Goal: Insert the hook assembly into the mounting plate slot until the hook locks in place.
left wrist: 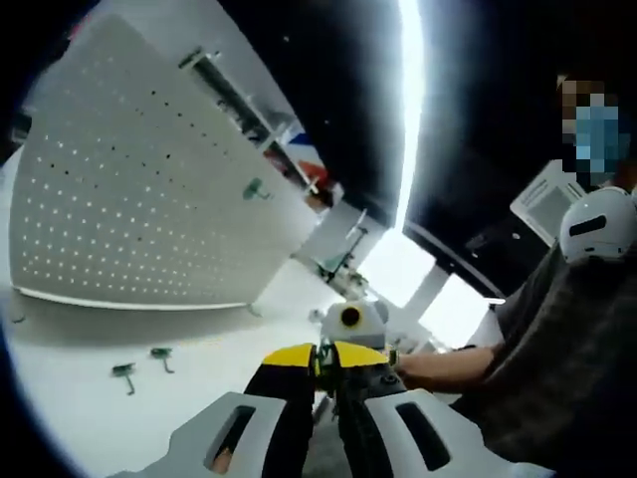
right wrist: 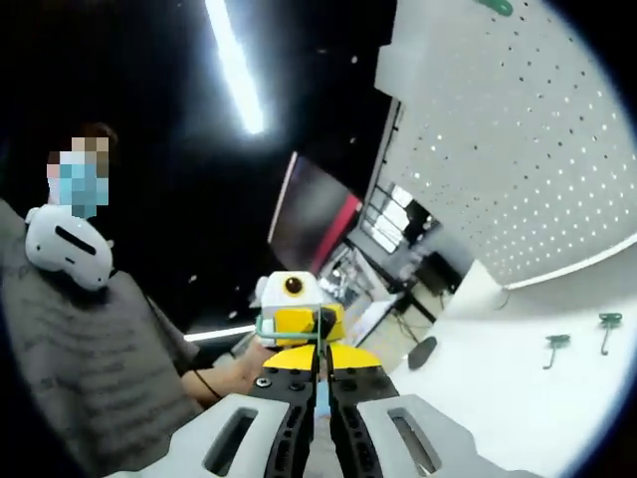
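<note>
Both my grippers meet on one hook.
My left gripper [left wrist: 328, 360] and right gripper [right wrist: 320, 360] pinch the green hook [right wrist: 289, 327]; pegboard [left wrist: 149, 179] far.

Left gripper [left wrist: 327, 360]: fingers [left wrist: 289, 356] closed together, meeting right gripper [left wrist: 350, 321] directly ahead. White pegboard [left wrist: 149, 189] upright beyond and left of fingers, one green hook [left wrist: 256, 188] mounted on it. Two green hooks [left wrist: 142, 365] lying on white desk [left wrist: 70, 398], left of fingers.

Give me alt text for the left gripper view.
The left gripper, yellow-tipped, meets the right gripper over a white table. A white pegboard stands behind with one green hook mounted; two hooks lie on the table.
</note>
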{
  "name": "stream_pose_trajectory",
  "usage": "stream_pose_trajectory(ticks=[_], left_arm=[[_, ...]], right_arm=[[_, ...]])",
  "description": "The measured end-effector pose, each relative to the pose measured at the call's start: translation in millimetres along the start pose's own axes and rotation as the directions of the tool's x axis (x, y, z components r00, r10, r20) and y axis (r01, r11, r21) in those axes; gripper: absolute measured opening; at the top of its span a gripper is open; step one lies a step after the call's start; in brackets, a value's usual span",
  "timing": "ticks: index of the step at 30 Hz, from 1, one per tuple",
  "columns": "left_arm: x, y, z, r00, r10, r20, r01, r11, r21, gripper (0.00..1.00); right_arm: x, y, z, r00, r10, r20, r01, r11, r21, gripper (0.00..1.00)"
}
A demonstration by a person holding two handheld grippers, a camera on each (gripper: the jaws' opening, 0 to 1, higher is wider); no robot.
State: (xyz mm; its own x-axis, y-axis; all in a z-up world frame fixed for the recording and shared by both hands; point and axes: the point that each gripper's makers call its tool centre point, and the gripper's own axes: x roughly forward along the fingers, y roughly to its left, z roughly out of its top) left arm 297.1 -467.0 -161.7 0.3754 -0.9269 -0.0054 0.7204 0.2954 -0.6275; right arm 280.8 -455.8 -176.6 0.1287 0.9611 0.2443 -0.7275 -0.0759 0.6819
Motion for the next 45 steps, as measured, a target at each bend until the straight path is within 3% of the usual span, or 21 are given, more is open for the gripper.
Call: stream_pose_trajectory(ticks=[6, 8, 15, 22, 27, 30, 31, 33, 36, 39, 41, 43, 45], left_arm=[[2, -2.0, -3.1, 1.000, 0.002, -0.019, -0.001, 1.000, 0.022, 0.03], [4, -3.2, -0.2, 1.000, 0.012, 0.004, -0.012, 0.992, 0.127, 0.02], [8, -6.7, -0.5, 1.000, 0.011, -0.015, -0.009, 0.994, 0.107, 0.01], [9, 0.5, -1.3, 0.996, 0.078, -0.035, -0.071, 0.981, 0.178, 0.01], [8, 5.5, 1.7, 0.991, 0.130, -0.029, -0.121, 0.969, 0.216, 0.01], [8, 12.5, -0.3, 0.985, 0.168, -0.044, -0.155, 0.966, 0.206, 0.01], [8, 13.8, -0.6, 0.984, 0.175, -0.044, -0.163, 0.966, 0.200, 0.01], [8, 17.0, -1.0, 0.980, 0.192, -0.045, -0.181, 0.966, 0.185, 0.01], [9, 21.0, -2.1, 0.977, 0.210, -0.042, -0.199, 0.961, 0.192, 0.01], [8, 28.9, -8.5, 0.964, 0.256, -0.075, -0.232, 0.942, 0.241, 0.01], [8, 28.2, -9.1, 0.965, 0.251, -0.077, -0.226, 0.944, 0.240, 0.01], [6, 30.8, -9.8, 0.961, 0.263, -0.080, -0.238, 0.942, 0.236, 0.01], [2, 39.4, -13.0, 0.949, 0.302, -0.090, -0.276, 0.935, 0.225, 0.01]], right_arm=[[-1, 0, -3.2, 0.999, -0.018, -0.030, 0.018, 1.000, -0.013, 0.03], [-1, 0, -0.9, 0.999, -0.031, -0.036, 0.029, 0.998, -0.049, 0.04], [-3, 2, 1.4, 0.997, -0.040, -0.062, 0.035, 0.997, -0.071, 0.05], [-2, -9, 0.5, 0.984, -0.143, -0.107, 0.131, 0.985, -0.110, 0.07], [-2, -16, 1.4, 0.962, -0.229, -0.148, 0.190, 0.953, -0.237, 0.08], [-5, -22, -3.5, 0.930, -0.305, -0.205, 0.222, 0.911, -0.349, 0.09], [-5, -23, -3.3, 0.919, -0.334, -0.209, 0.226, 0.882, -0.414, 0.09], [-5, -25, -4.7, 0.904, -0.370, -0.215, 0.243, 0.858, -0.453, 0.10], [-6, -28, -6.0, 0.903, -0.379, -0.204, 0.251, 0.849, -0.465, 0.10], [-13, -40, -12.7, 0.884, -0.418, -0.211, 0.293, 0.845, -0.446, 0.08], [-14, -41, -11.4, 0.882, -0.426, -0.201, 0.303, 0.840, -0.450, 0.09], [-17, -44, -11.2, 0.869, -0.453, -0.202, 0.321, 0.825, -0.466, 0.09], [-23, -50, -12.0, 0.842, -0.495, -0.214, 0.347, 0.801, -0.487, 0.12]])
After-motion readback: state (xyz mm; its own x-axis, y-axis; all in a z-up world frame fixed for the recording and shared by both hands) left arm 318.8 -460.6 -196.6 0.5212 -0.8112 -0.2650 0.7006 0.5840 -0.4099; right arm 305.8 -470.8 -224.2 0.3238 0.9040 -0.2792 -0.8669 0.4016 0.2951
